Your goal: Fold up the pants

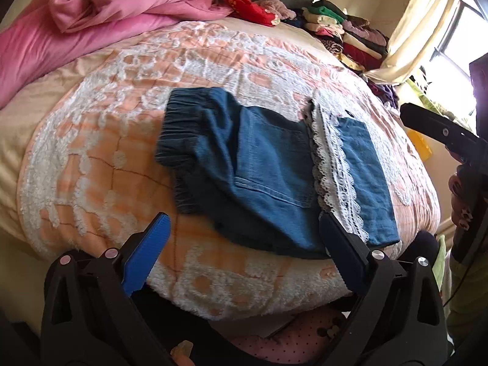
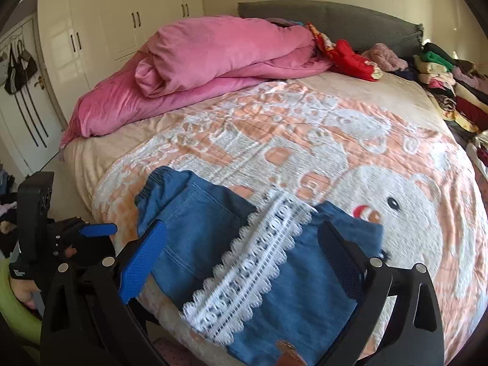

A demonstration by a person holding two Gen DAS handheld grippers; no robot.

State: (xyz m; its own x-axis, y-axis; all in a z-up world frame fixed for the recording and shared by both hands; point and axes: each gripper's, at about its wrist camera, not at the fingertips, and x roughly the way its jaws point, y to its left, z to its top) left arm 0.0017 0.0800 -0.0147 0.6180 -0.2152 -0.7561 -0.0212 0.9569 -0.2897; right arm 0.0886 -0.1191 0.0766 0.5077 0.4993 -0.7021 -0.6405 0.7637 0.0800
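The blue denim pants with a white lace band across the legs (image 1: 259, 164) lie folded on the peach-and-white patterned bedspread (image 1: 100, 140), near the bed's front edge. In the left wrist view they fill the centre of the frame, the gathered elastic waistband at the left, a stitched back pocket in the middle and the lace strip running down the right of centre. In the right wrist view the same pants (image 2: 213, 238) sit in the lower centre, the lace crossing them diagonally from upper right to lower left.

The left tongs (image 1: 244, 238) hover over the near edge of the pants with the 2 blue-padded fingers spread wide apart and nothing between them; the right-hand finger overlaps the lower right corner of the denim in the frame, though contact cannot be told. The right tongs (image 2: 242, 250) are likewise spread wide over the pants, empty. In the right wrist view the left tongs appear at the lower left edge of the frame, beside the bed.

Beyond the pants, a rumpled pink duvet (image 2: 195, 61) lies at the upper left of the bed. A red garment (image 2: 350, 58) sits by the grey headboard (image 2: 350, 21), and stacks of folded clothes (image 1: 344, 33) line the upper right. White wardrobe doors (image 2: 106, 21) stand at the upper left.
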